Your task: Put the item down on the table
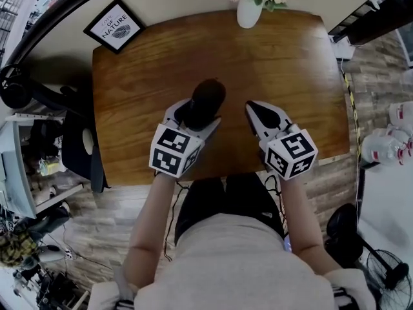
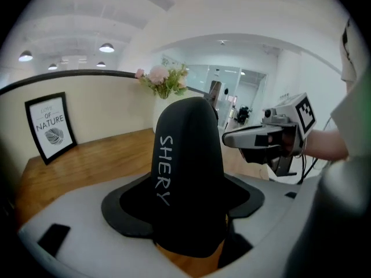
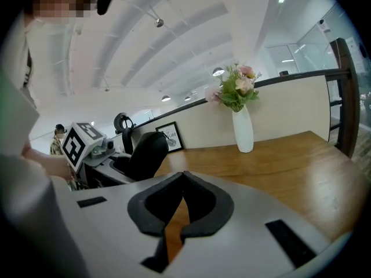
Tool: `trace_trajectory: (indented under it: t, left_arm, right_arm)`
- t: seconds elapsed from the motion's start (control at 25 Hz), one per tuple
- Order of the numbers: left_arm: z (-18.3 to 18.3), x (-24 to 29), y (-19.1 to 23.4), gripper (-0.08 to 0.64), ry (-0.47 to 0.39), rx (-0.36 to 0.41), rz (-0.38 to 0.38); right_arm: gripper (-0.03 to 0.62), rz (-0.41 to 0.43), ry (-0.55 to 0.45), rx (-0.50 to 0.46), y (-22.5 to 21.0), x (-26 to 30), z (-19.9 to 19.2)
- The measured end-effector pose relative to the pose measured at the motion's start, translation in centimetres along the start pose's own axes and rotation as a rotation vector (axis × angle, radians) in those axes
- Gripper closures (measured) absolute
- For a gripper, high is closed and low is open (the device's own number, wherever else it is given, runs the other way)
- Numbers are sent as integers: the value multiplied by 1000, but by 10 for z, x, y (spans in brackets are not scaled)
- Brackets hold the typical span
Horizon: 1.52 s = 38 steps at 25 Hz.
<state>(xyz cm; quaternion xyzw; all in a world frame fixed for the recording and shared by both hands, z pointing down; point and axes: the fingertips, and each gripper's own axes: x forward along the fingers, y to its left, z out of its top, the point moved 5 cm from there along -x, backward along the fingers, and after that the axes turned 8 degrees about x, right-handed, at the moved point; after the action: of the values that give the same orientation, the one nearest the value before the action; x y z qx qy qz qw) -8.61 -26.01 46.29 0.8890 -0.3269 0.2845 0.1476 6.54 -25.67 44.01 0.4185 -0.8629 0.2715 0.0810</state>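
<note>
A black oblong case (image 1: 206, 99) with pale lettering on its side stands between the jaws of my left gripper (image 1: 204, 112), which is shut on it over the front middle of the wooden table (image 1: 290, 63). In the left gripper view the case (image 2: 188, 167) rises upright from the black pads (image 2: 124, 210) and hides most of the scene ahead. Whether its base touches the table I cannot tell. My right gripper (image 1: 255, 110) hovers to the right of it, apart from the case, its jaws shut on nothing (image 3: 184, 181). The case (image 3: 142, 155) shows at the left of the right gripper view.
A white vase with flowers (image 1: 249, 10) stands at the table's far edge and a framed print (image 1: 115, 26) at its far left corner. A black chair (image 1: 80, 148) sits left of the table. Bottles (image 1: 387, 148) and a fan (image 1: 387, 270) are on the right.
</note>
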Motion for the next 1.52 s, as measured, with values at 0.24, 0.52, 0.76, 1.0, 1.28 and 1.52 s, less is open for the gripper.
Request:
trace_trajectory:
  t: [0.24,0.52,0.76,1.0,1.28,1.52]
  left_arm:
    - [-5,20,1,215,129,234,10]
    - [-4,48,9,215,234,408,18]
    - [-19,75,14,215,350,483,-11]
    - [-28,98,17,215,415,484,-36]
    - [-33,122,18,213,470,492,-65]
    - [-31,127,21,212,491,488,-87]
  right_arm:
    - [581,-32,13,30,-18,9,-15]
    - [581,-93,-26,100,-41,3,-27]
    - [581,-106,0,134,-54,-1,-44]
    - [581,-93,51,166,-64,4,-61]
    - [581,-68,50,154,-77,16,-54]
    - [581,-37,67,157,-76,26,-54]
